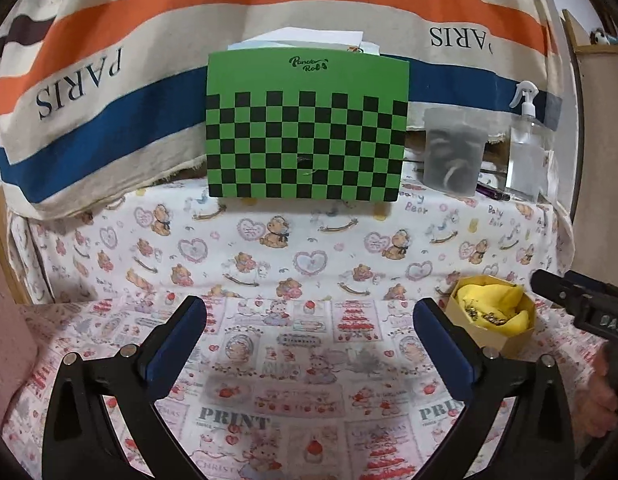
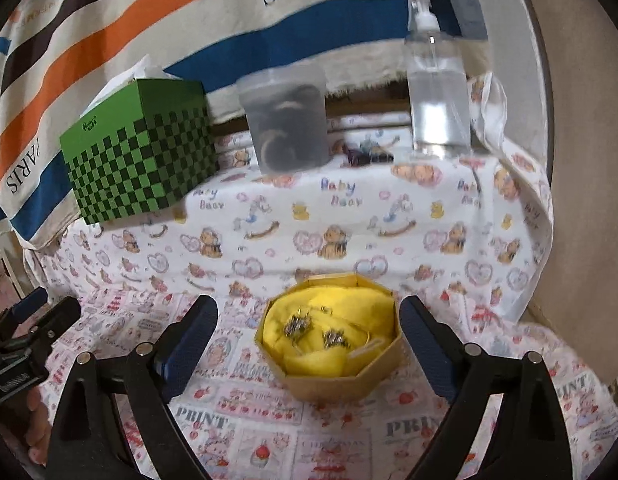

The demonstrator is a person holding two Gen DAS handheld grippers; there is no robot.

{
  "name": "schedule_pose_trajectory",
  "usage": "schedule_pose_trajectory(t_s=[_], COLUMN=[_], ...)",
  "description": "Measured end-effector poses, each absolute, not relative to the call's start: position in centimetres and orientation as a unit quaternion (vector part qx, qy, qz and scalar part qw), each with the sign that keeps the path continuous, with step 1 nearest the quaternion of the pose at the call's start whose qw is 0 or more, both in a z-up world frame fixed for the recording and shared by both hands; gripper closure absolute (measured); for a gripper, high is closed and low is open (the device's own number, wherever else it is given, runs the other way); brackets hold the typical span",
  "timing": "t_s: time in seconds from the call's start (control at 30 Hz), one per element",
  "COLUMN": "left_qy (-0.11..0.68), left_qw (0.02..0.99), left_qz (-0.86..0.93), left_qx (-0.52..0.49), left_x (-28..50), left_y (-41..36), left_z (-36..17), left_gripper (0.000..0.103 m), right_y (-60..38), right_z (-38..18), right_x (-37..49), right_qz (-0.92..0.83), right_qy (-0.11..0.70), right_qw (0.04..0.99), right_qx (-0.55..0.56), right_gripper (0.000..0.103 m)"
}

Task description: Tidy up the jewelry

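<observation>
An octagonal tan box (image 2: 333, 380) lined with yellow cloth stands on the printed tablecloth. Small silver and gold jewelry pieces (image 2: 299, 326) lie on the cloth inside it. My right gripper (image 2: 309, 312) is open and empty, its fingers either side of the box, just in front of it. My left gripper (image 1: 309, 312) is open and empty over bare cloth; the box (image 1: 491, 334) sits to its right, beyond the right finger. The right gripper (image 1: 581, 300) shows at the right edge of the left wrist view.
A green checkered tissue box (image 1: 307, 124) stands at the back on a raised ledge, with a frosted plastic container (image 1: 455, 150) and a clear spray bottle (image 1: 527, 148) to its right. A striped PARIS fabric (image 1: 109, 80) hangs behind. A wall (image 2: 581, 160) is at the right.
</observation>
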State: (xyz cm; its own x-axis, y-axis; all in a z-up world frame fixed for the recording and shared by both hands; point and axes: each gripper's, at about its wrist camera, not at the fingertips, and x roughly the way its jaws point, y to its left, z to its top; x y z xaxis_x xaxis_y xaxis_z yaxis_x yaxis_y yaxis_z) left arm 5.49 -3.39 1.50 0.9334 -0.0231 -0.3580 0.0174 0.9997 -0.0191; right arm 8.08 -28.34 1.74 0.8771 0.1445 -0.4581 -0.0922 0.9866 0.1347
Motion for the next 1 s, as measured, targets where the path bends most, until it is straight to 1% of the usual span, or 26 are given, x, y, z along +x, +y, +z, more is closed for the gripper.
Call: schedule_pose_trajectory(t_s=[0.13, 0.27, 0.33, 0.47, 0.5, 1.0], left_qy=[0.19, 0.181, 0.173, 0.154, 0.156, 0.157], left_qw=[0.981, 0.983, 0.985, 0.988, 0.988, 0.988], left_qz=[-0.017, -0.007, -0.008, -0.001, 0.004, 0.009], left_qx=[-0.016, 0.007, 0.009, 0.007, 0.004, 0.005], left_x=[5.5, 5.2, 5.0, 4.3, 4.4, 4.5], left_y=[-3.4, -4.3, -4.6, -4.6, -4.5, -4.4], left_z=[1.1, 0.7, 0.8, 1.1, 1.1, 1.1], left_gripper=[0.0, 0.0, 0.0, 0.0, 0.0, 0.0], right_y=[-28.1, -27.6, -27.7, -27.8, -27.9, -27.6], right_z=[1.4, 1.3, 1.2, 1.2, 1.2, 1.1], right_x=[6.6, 5.9, 5.4, 4.5, 4.5, 4.7], right_qz=[0.075, 0.078, 0.072, 0.044, 0.043, 0.047], right_qy=[0.212, 0.193, 0.178, 0.149, 0.147, 0.156], right_qw=[0.974, 0.978, 0.981, 0.988, 0.988, 0.987], right_qx=[0.035, 0.02, 0.02, 0.014, 0.016, 0.005], right_gripper=[0.009, 0.009, 0.005, 0.003, 0.0, 0.0])
